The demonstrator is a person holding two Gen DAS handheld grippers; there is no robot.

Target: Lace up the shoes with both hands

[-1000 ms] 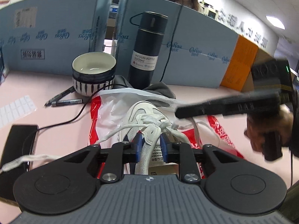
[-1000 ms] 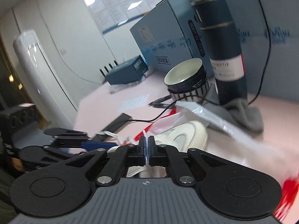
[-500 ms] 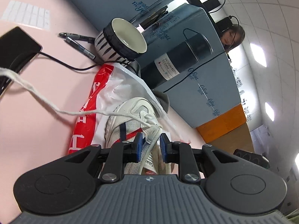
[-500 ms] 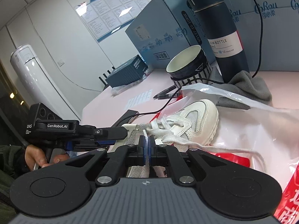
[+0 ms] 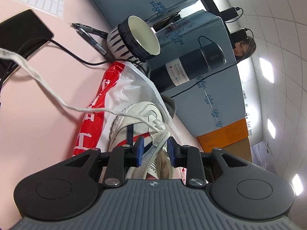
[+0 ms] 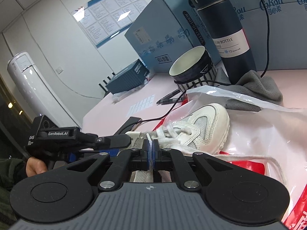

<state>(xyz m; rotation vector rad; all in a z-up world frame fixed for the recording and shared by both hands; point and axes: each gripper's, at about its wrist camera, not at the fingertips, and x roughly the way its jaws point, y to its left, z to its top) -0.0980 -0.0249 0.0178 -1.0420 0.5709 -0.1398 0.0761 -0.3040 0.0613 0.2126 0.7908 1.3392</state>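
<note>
Shoe: a white shoe (image 5: 134, 122) is laid on a red and white plastic bag (image 5: 107, 103) on the pink desk (image 5: 38, 115), toe pointed toward the blue boxes (image 6: 159, 36).
Lace: a white lace (image 5: 48, 90) is stretched from the knot area over the tongue, out across the desk toward the left edge of the left wrist view; another run of lace (image 6: 268, 159) is seen lying on the bag in the right wrist view.
Left tool: the left tool (image 5: 155, 150) is held over the shoe's tongue with its blue pads apart and opening; a lace strand is seen passing between them, and no press on it can be made out.
Right tool: the right tool (image 6: 151, 149) is seen with its pads brought together, a thin piece of white lace pinched between them, just beside the shoe's laced part.
Hand: a hand (image 6: 35, 167) in a dark sleeve is seen gripping the handle of the left tool at the left of the right wrist view.
Desk items: a striped bowl (image 5: 134, 38), a dark flask (image 6: 226, 30), two pens (image 5: 90, 36), a black phone (image 5: 21, 32) with a cable and a grey cloth (image 6: 255, 88) are placed beyond the shoe.
Background: a person (image 5: 243, 47) is seen behind the boxes.
</note>
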